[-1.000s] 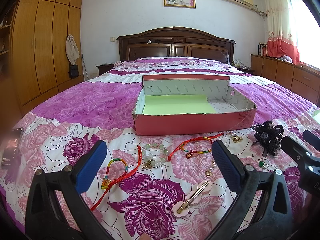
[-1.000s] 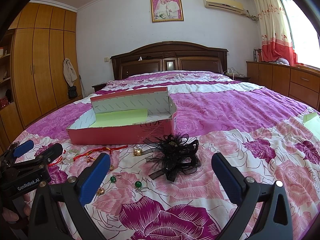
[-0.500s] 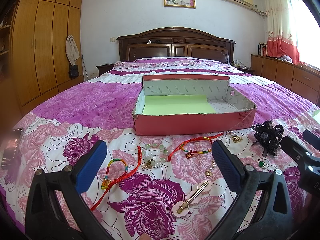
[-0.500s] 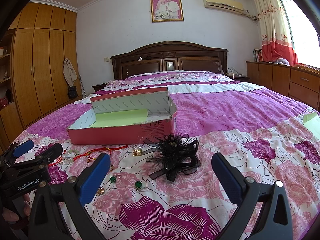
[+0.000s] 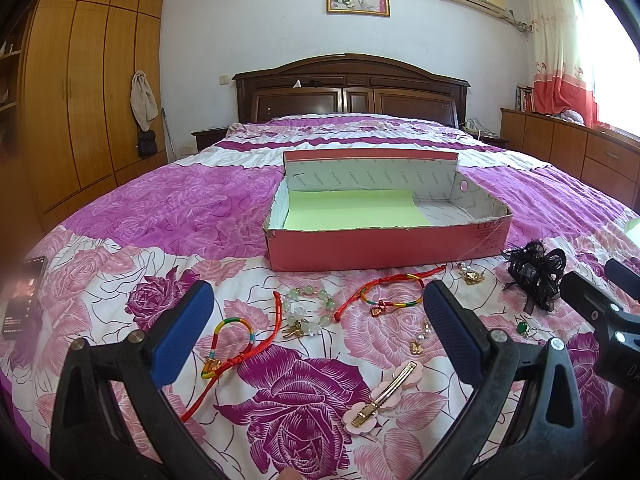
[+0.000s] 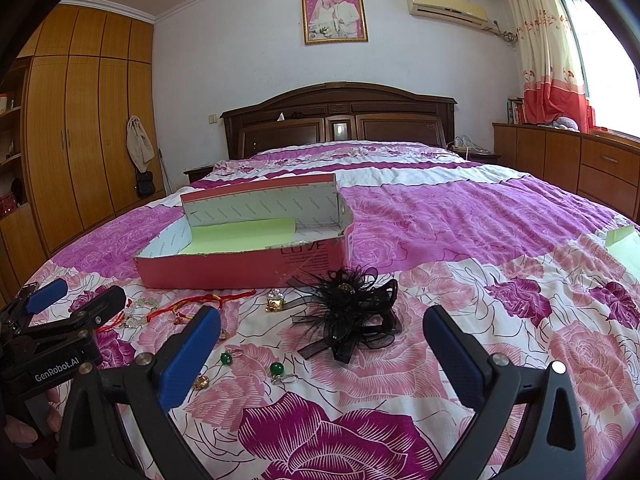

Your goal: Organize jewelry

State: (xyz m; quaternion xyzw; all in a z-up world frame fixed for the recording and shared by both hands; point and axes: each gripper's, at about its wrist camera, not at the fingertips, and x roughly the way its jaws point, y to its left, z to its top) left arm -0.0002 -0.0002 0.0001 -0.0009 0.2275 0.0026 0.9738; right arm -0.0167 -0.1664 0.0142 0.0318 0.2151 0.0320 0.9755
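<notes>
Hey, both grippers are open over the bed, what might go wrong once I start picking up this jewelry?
The red cords cross the rainbow bracelet and lie against the bead bracelet, so lifting one may drag others. The green earrings are small and could slip from the pads. The black bow may snag.

Home bedroom, floral-quilted bed (image 5: 168,216), carved wooden headboard (image 6: 338,120), wardrobe (image 5: 80,96), framed wedding portrait (image 6: 334,15), wall air conditioner (image 6: 446,9)
</notes>
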